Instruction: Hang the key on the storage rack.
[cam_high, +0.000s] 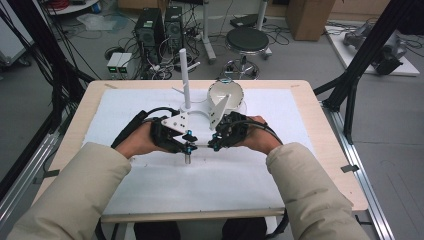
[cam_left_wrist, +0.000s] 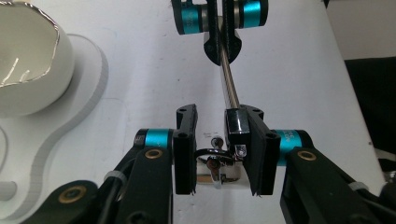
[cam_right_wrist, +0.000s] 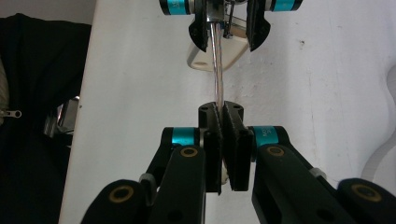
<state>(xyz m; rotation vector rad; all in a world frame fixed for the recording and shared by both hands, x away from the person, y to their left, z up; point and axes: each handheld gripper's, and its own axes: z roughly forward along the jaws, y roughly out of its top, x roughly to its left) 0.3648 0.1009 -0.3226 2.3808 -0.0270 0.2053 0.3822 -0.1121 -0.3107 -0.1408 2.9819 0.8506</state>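
White cloth covers the tabletop (cam_high: 150, 190), where the left tool (cam_left_wrist: 218, 149), jaws apart, straddles the chrome end of a rod (cam_left_wrist: 229, 86) that the right tool (cam_right_wrist: 223, 140) clamps shut; a loose left hold could let it pivot, and that end's make stays unclear.

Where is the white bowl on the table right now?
In the high view the white bowl sits on the white stand base at the table's far centre, right of the upright white post and just beyond the right gripper.
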